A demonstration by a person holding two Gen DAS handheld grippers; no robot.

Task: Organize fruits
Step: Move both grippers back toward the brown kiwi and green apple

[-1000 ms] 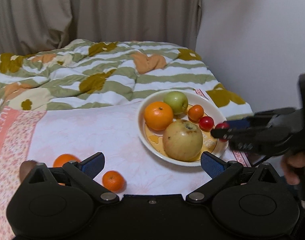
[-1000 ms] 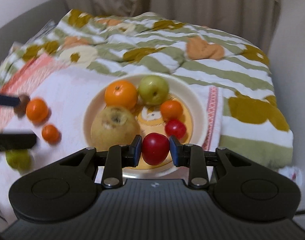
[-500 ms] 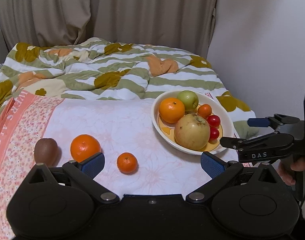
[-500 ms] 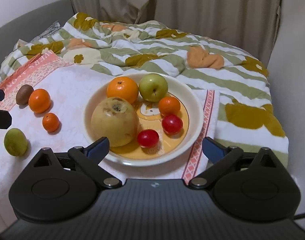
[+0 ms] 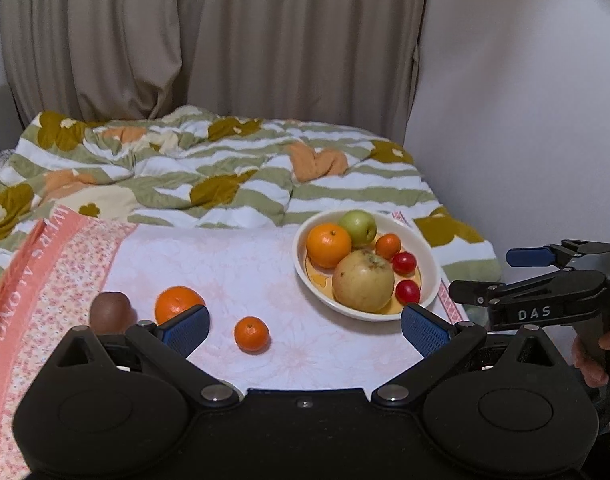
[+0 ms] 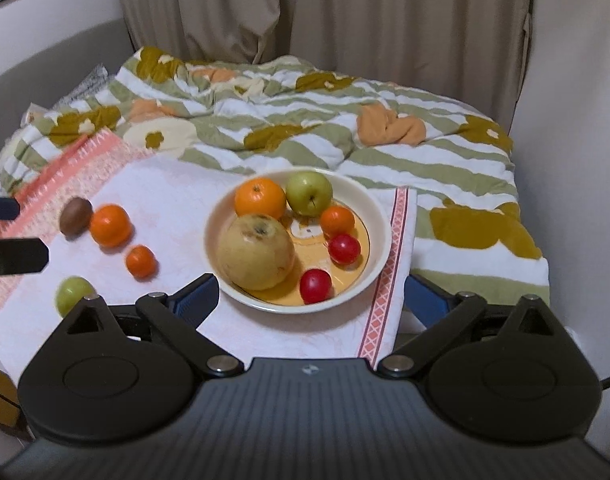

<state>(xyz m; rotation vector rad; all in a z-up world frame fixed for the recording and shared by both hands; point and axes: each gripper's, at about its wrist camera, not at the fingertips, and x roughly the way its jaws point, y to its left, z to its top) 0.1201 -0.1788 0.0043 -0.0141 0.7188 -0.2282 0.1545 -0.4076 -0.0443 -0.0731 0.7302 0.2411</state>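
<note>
A white plate (image 6: 379, 220) (image 5: 432, 264) on the pink cloth holds a big yellow pear (image 6: 256, 251), an orange (image 6: 259, 197), a green apple (image 6: 309, 193), a small tangerine (image 6: 337, 220) and two red cherry tomatoes (image 6: 344, 248) (image 6: 315, 285). Left of it on the cloth lie a kiwi (image 6: 75, 216), an orange (image 6: 110, 225), a small tangerine (image 6: 141, 261) (image 5: 251, 334) and a green fruit (image 6: 73, 292). My right gripper (image 6: 311, 300) is open and empty, just in front of the plate. My left gripper (image 5: 305, 326) is open and empty, near the loose fruits.
A striped green and white quilt (image 6: 305, 120) with flower patches covers the bed behind the cloth. Beige curtains (image 5: 225, 40) hang behind. A white wall (image 5: 525, 100) stands close on the right. The cloth's patterned edge (image 6: 389, 264) runs right of the plate.
My right gripper opened and left a red cherry tomato on the plate, then drew back. My left gripper also pulled back and rose, showing more of the cloth.
</note>
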